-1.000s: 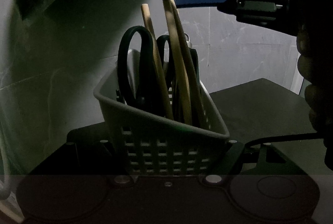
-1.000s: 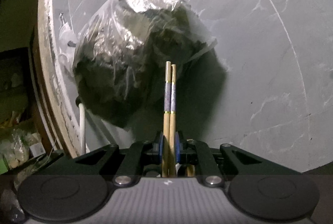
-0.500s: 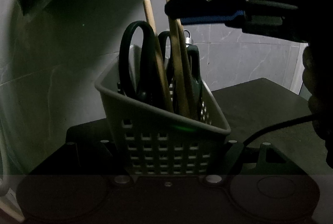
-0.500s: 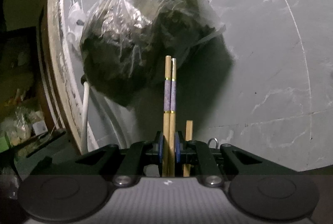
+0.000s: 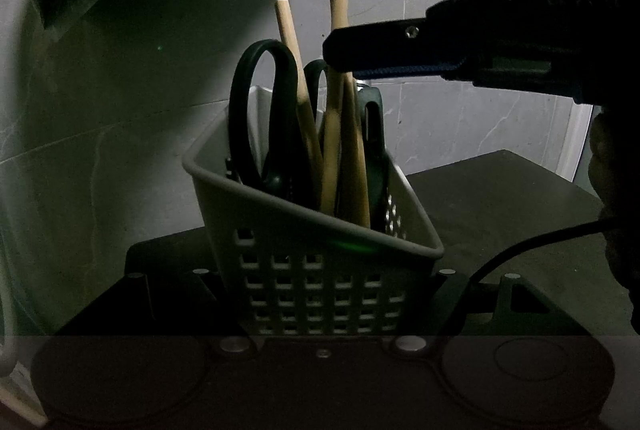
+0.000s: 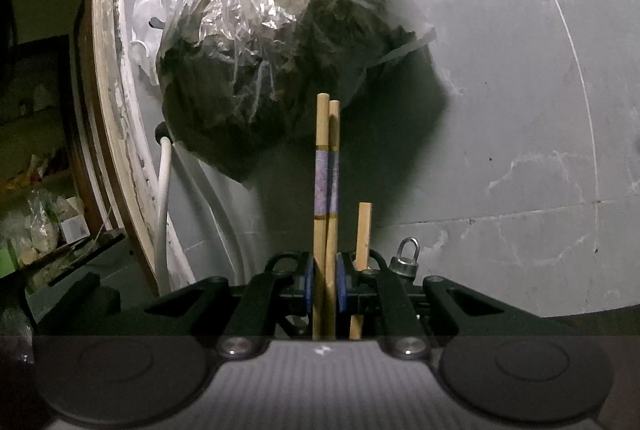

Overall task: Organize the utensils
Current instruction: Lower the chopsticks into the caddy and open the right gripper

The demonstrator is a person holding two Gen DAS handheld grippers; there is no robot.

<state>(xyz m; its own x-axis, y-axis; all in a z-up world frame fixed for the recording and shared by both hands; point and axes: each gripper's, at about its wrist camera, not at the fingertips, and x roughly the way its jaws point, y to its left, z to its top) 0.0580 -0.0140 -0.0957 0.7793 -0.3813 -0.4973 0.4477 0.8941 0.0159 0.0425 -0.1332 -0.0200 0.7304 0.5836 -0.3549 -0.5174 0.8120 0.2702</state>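
A grey slotted basket [image 5: 312, 230] stands between the fingers of my left gripper [image 5: 323, 272], which is shut on its sides. In the basket are black-handled scissors [image 5: 240, 118], a plain wooden stick [image 5: 294, 58] and a dark green handle [image 5: 374, 134]. My right gripper [image 5: 340, 54] comes in from the right above the basket, shut on a pair of chopsticks [image 5: 340, 10] with purple bands; their lower ends are inside the basket. In the right wrist view the blue pads of the right gripper [image 6: 325, 286] press on the chopsticks [image 6: 326, 182], with the stick [image 6: 364, 230] just beyond.
A clear plastic bag [image 6: 280, 50] of dark leafy stuff hangs on the marbled wall above the basket. A small padlock [image 6: 406, 258] shows behind the right fingers. The basket stands on a dark tabletop [image 5: 500, 198]. A black cable [image 5: 520, 246] and a hand [image 5: 612, 170] are at right.
The right gripper has come down towards the basket with the chopsticks, which now stand more upright and deeper in it. The wooden stick and padlock have come into the right wrist view.
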